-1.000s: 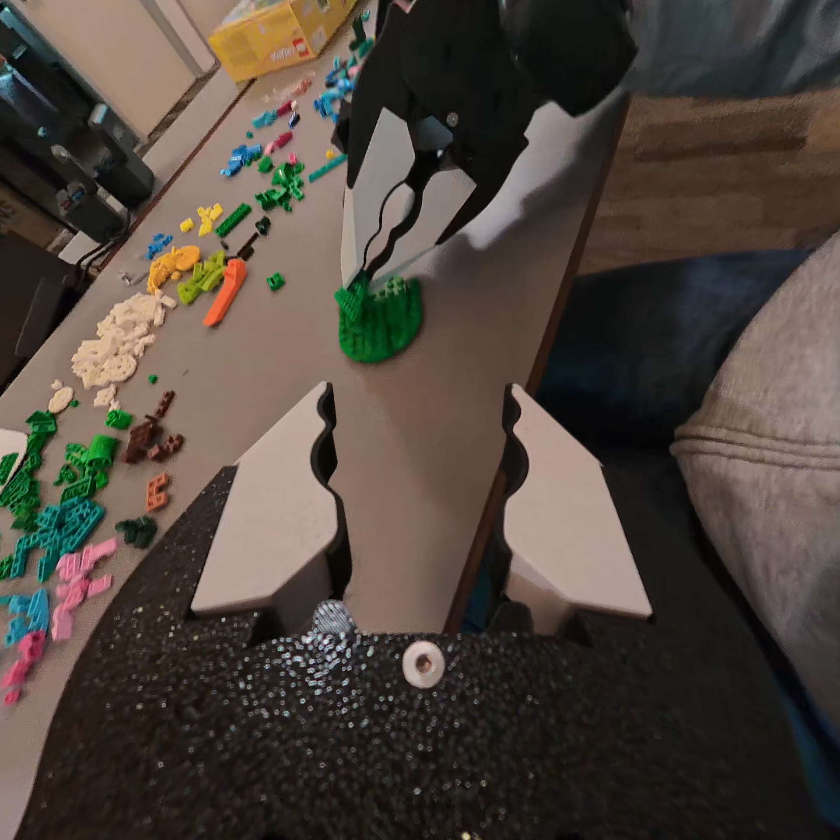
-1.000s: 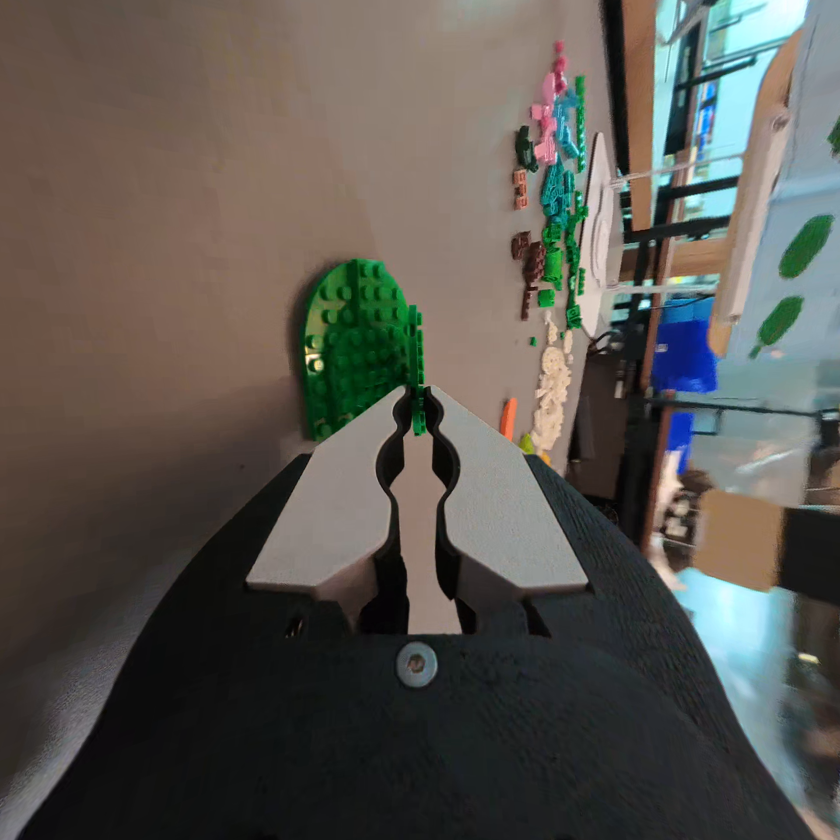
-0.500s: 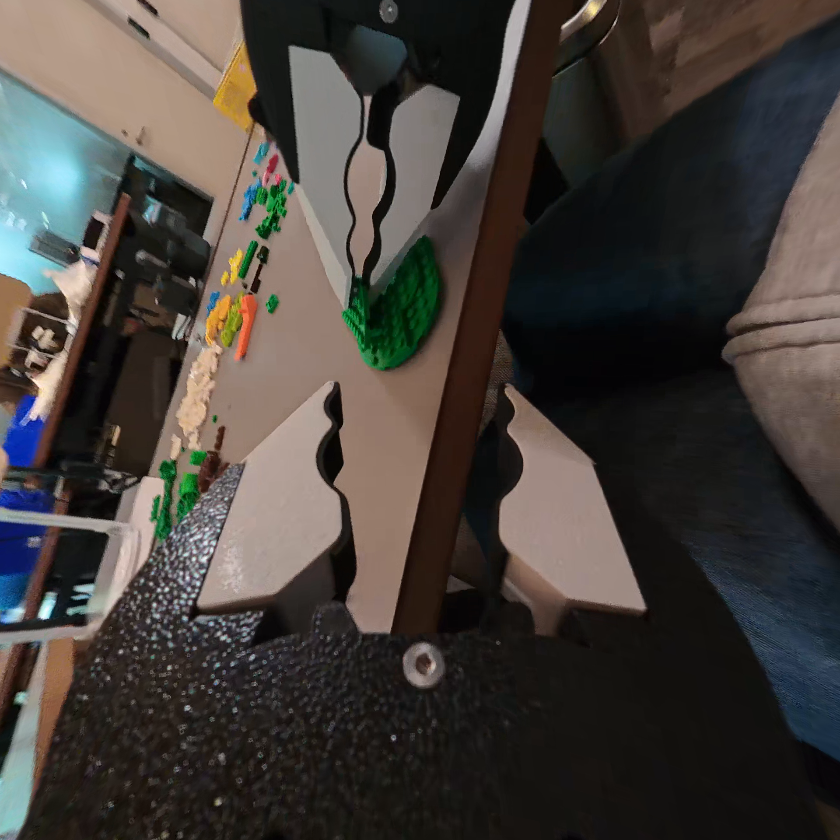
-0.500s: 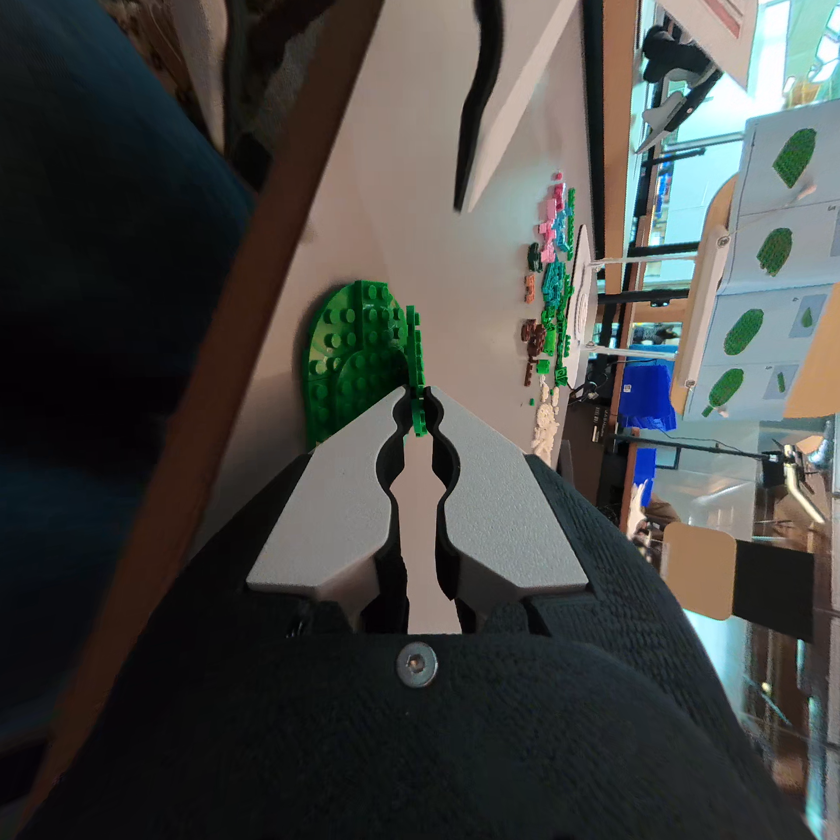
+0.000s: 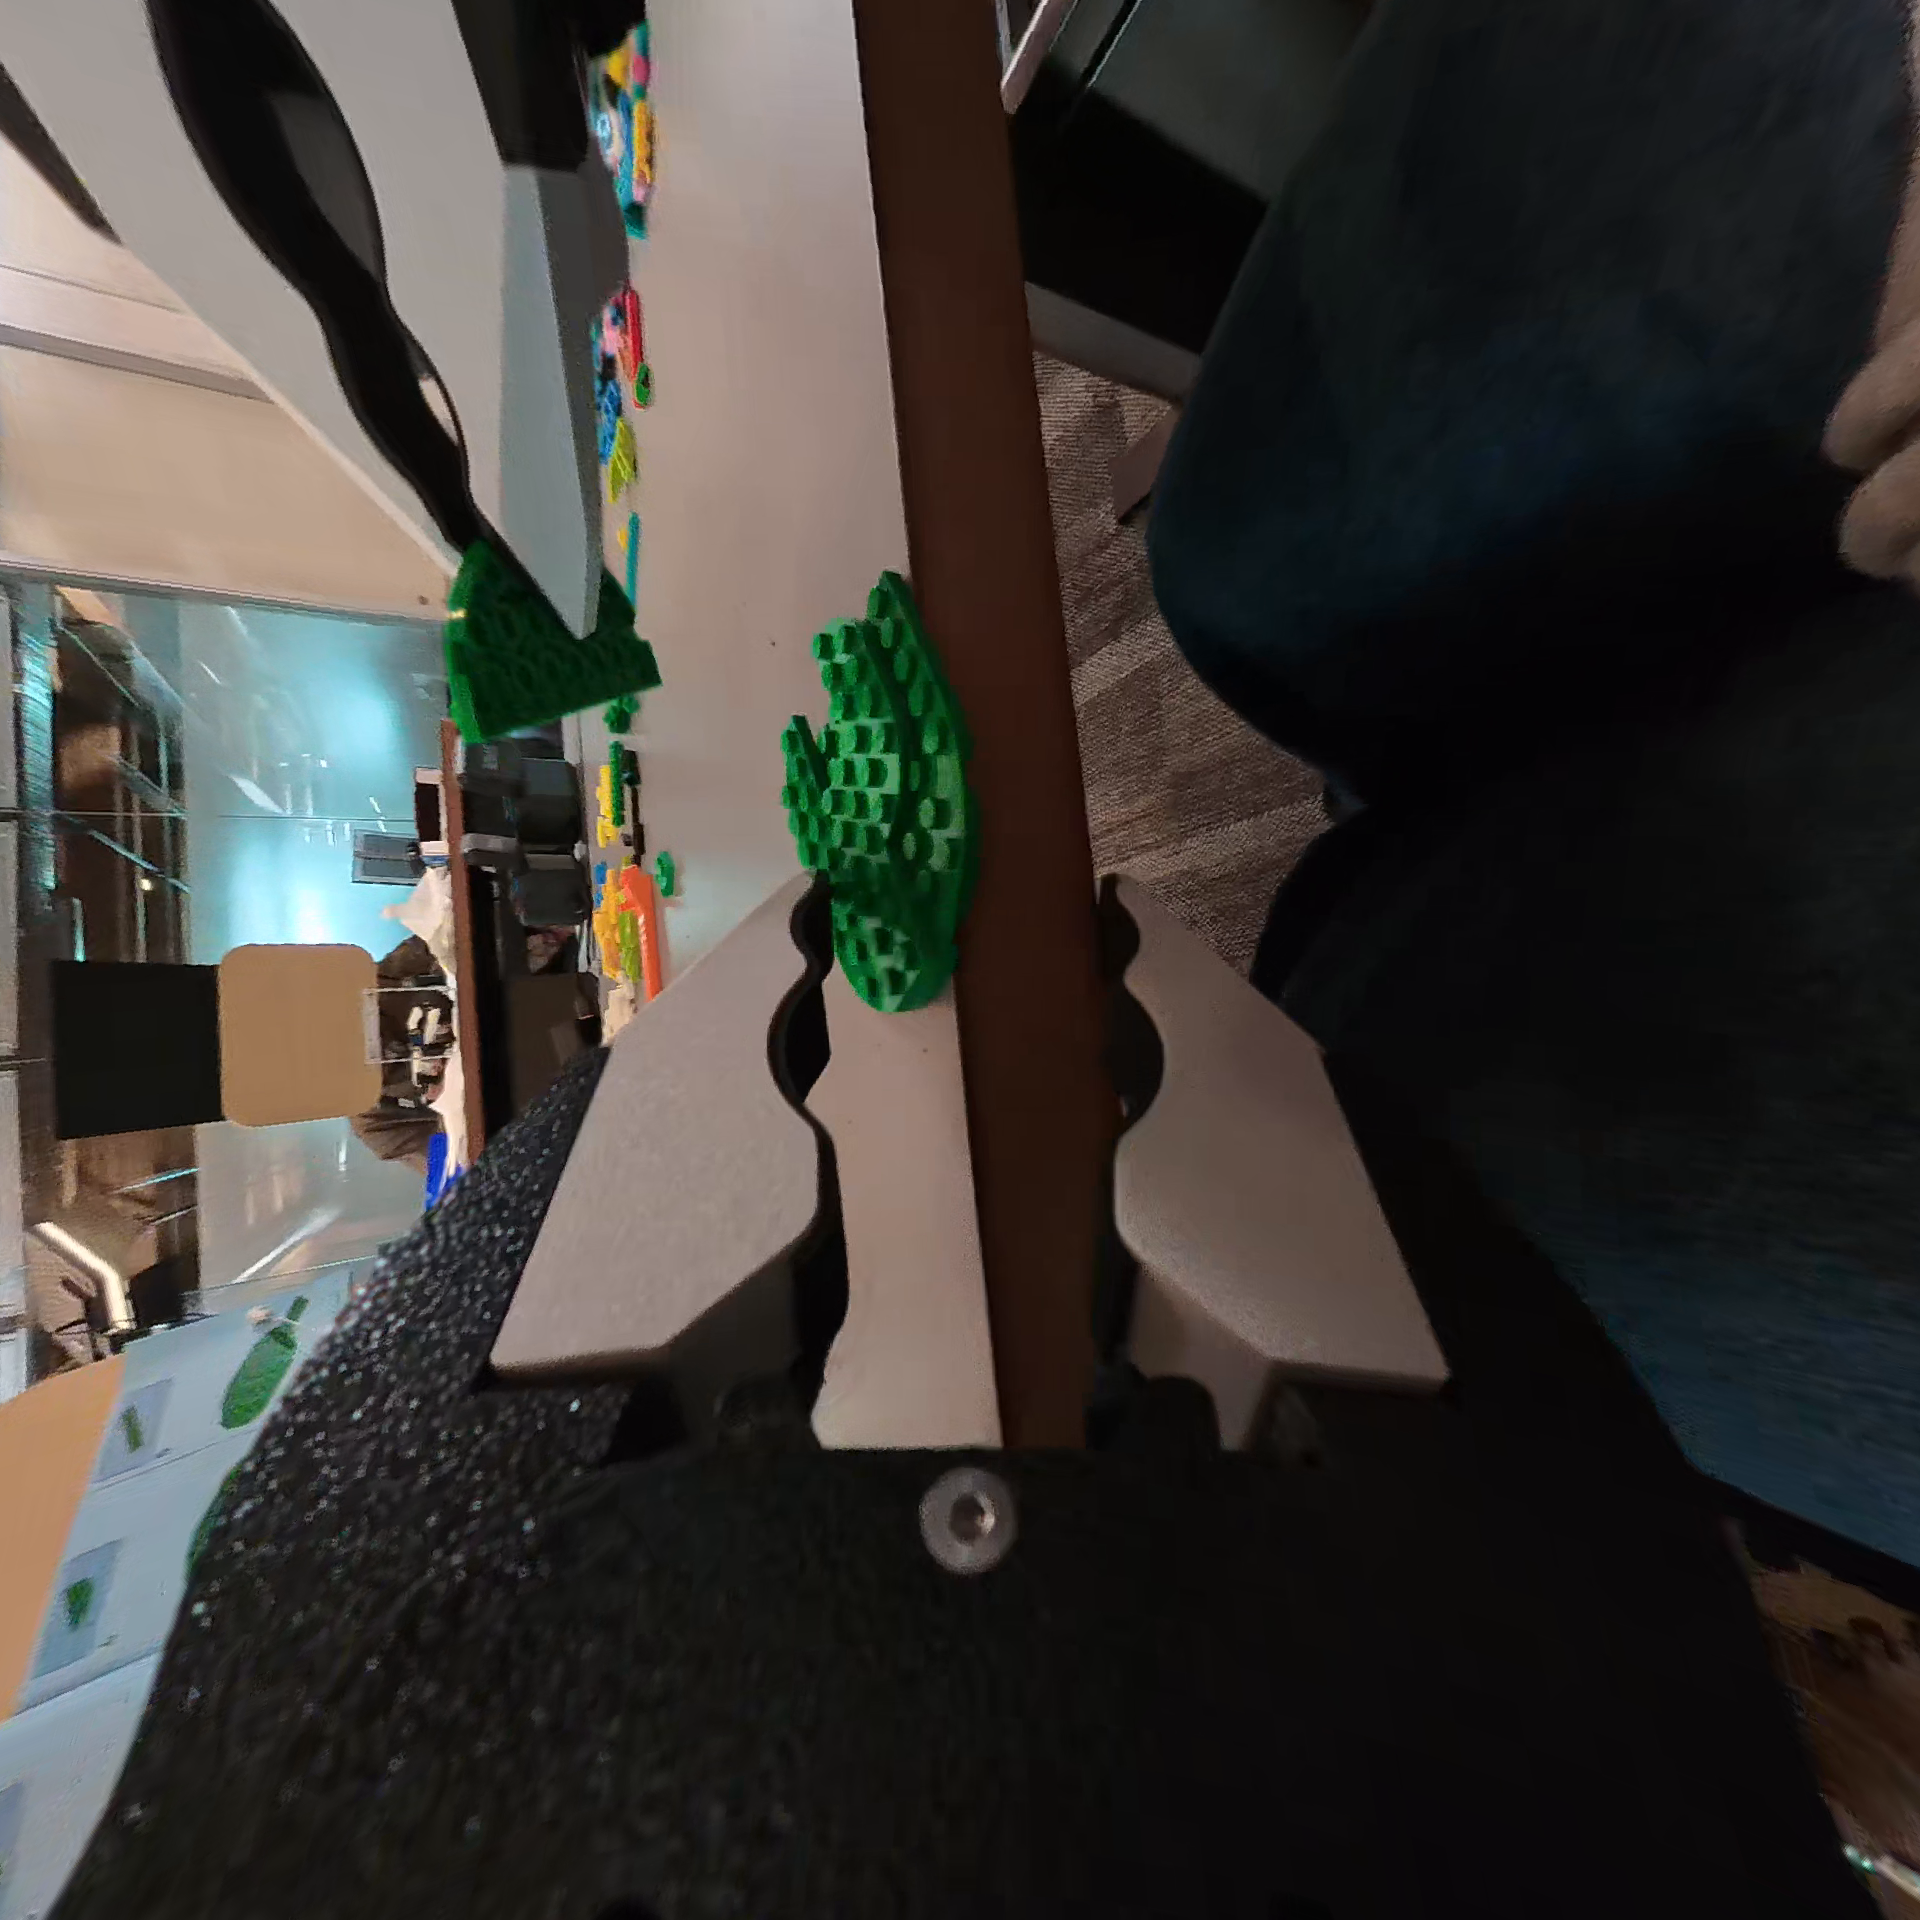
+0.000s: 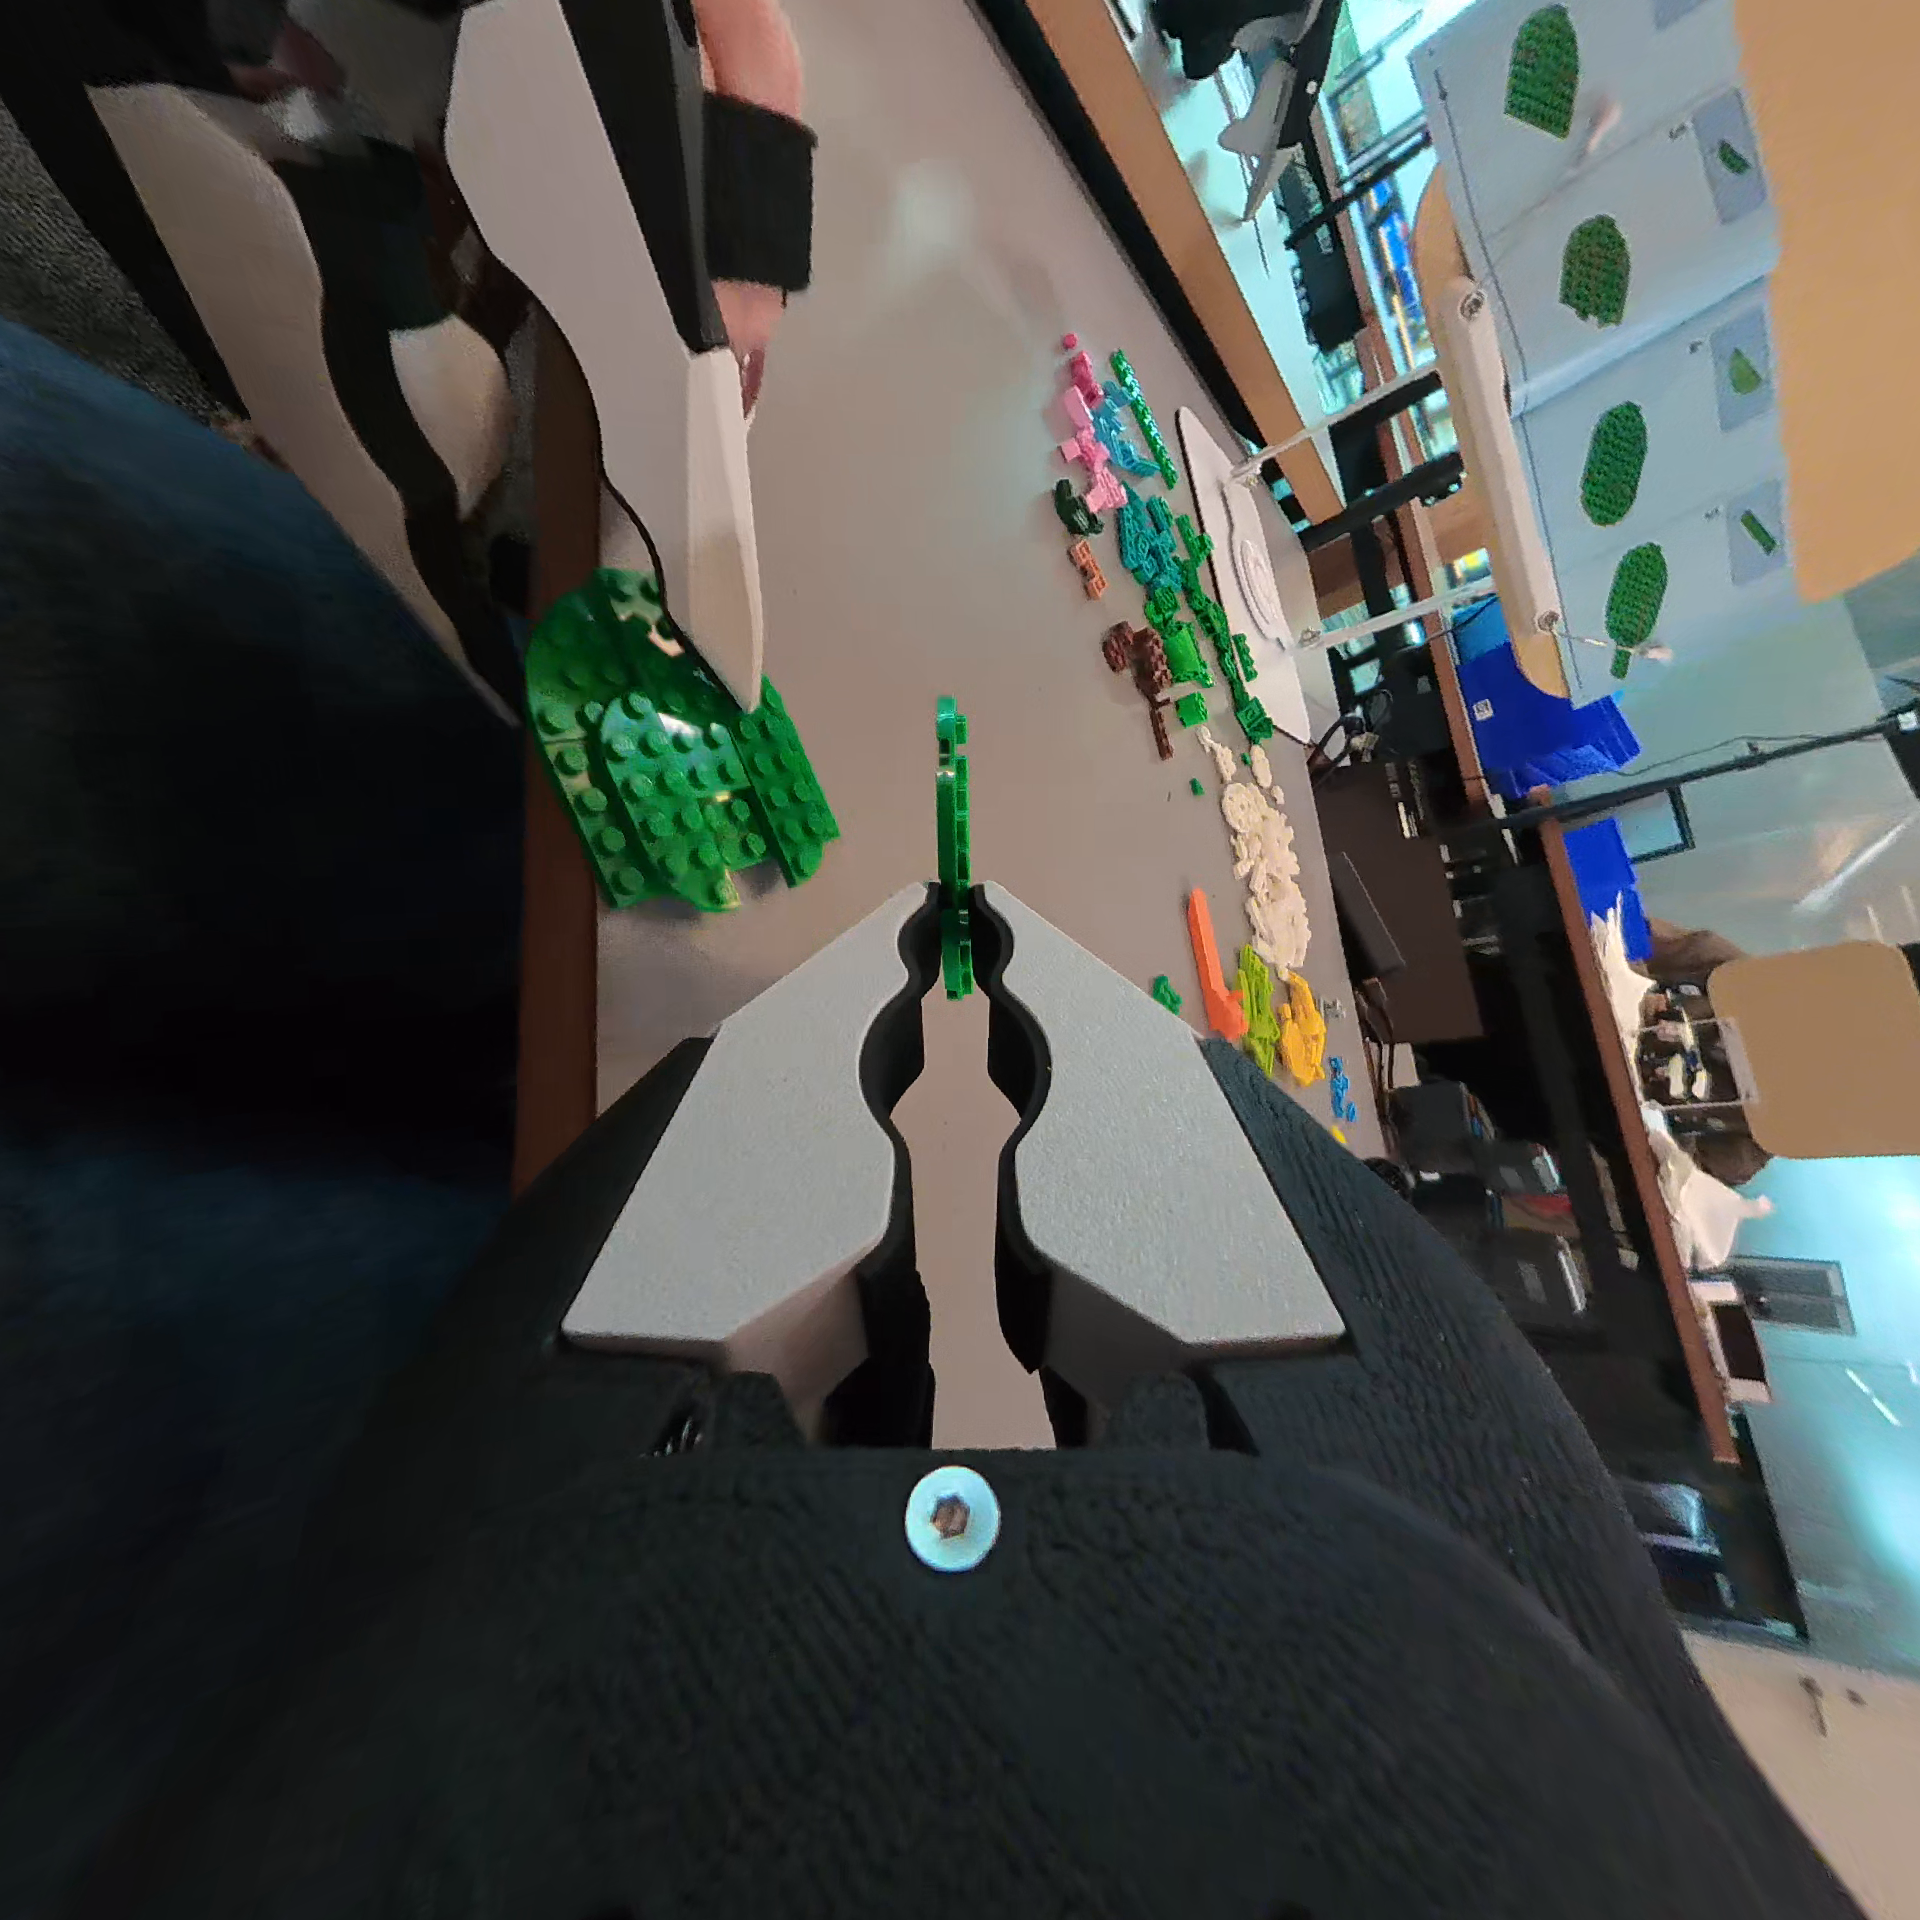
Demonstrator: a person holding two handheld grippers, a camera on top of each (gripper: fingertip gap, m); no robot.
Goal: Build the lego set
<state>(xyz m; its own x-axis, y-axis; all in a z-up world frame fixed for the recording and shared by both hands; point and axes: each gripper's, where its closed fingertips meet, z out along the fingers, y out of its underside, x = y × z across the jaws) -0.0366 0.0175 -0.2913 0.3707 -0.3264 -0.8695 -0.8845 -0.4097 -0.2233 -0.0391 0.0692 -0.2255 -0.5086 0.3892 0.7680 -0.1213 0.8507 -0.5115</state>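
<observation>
Lighting is even indoor light, with bright cyan daylight from the windows beyond the desk. Glare marks the green plate at the desk edge. The space under the desk is dark. Wide-angle distortion bends the edges; background is blurred.

— How did my left gripper stand in its own view?
— I held it rolled on its side, jaws parted, one fingertip at centre frame and the other to its right, nothing pressed between the pads. In the right wrist view it reached down from the upper left, one fingertip low at centre left.

— And my right gripper?
— Its jaws were nearly closed at centre frame, both pads pressed on a thin green plate standing edge-on past the tips. In the left wrist view it came in from the upper left.

— Was my hand seen?
— Only at the top, with a black cuff around it.
</observation>
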